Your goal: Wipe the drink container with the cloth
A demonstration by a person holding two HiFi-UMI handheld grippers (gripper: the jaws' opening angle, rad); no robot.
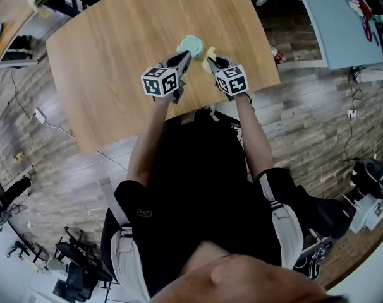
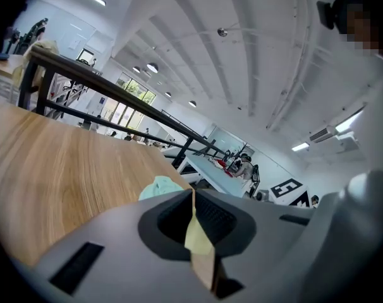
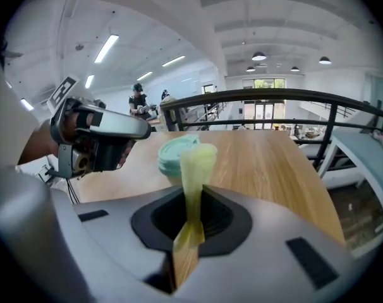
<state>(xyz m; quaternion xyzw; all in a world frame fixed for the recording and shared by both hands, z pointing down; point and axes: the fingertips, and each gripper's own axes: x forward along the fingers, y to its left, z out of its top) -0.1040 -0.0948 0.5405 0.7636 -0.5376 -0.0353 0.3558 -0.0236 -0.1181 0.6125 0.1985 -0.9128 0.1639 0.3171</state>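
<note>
Yellow cloth [image 3: 196, 163] held up next to the teal-lidded drink container [image 1: 191, 43]

The right tongs [image 1: 212, 62] are clamped on the cloth, just beside the container, which stands upright on the wooden counter [image 1: 115, 62]. The left tongs [image 1: 184, 59], at the container's other side, are closed to a thin slit; a pale yellow sliver in it is perhaps cloth.

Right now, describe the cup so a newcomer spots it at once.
On the wooden table, look near the edge nearest the person, just past the right tongs. The cup is round with a mint-green lid, unlike the yellow cloth held beside it.
</note>
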